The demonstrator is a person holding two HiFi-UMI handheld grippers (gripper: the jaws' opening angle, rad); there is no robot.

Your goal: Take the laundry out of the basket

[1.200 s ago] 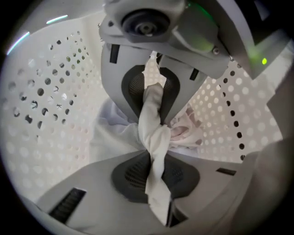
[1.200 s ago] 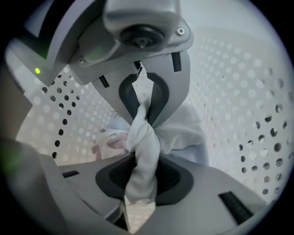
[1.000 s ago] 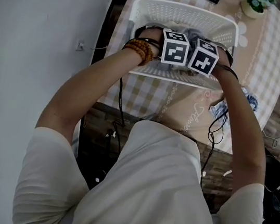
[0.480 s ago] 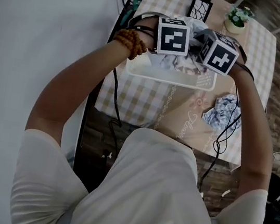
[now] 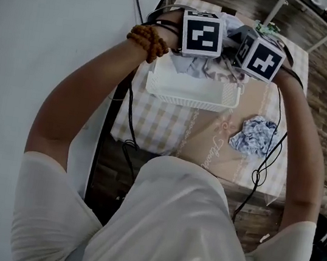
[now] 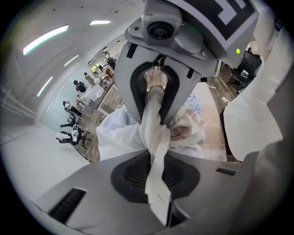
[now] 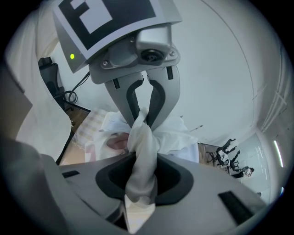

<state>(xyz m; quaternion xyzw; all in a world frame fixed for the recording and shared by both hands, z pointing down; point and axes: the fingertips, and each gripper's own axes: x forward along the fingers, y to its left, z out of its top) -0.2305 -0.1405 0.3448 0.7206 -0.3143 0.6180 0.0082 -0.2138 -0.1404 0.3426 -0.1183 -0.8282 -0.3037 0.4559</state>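
Grippers with a garment held between them. Left gripper (image 6: 155,160): jaws pressed together on a twisted rope of white garment (image 6: 120,134), which runs through the nip and trails back over the grey jaw body. Right gripper (image 7: 140,160): jaws likewise pinching a twisted strand of the same garment, its end lying in the dark recess behind the pads. The two grippers face each other at close quarters, tips nearly meeting, each showing the other's camera and marker cube above its own jaws. Beyond both sets of tips the fabric bunches into a loose white mass with a pinkish patch in its folds.

In the head view the bunched cloth hangs beneath and between the two cubes. The white perforated laundry basket (image 5: 189,91) stands directly below the grippers, its near wall towards the person. Whether the cloth's lower end clears the rim cannot be told. A crumpled blue-and-white cloth (image 5: 253,135) lies below and to the right of the right gripper, apart from the basket. Both rest on a checked tablecloth (image 5: 152,122). A beaded bracelet (image 5: 148,40) circles the wrist behind the left gripper.
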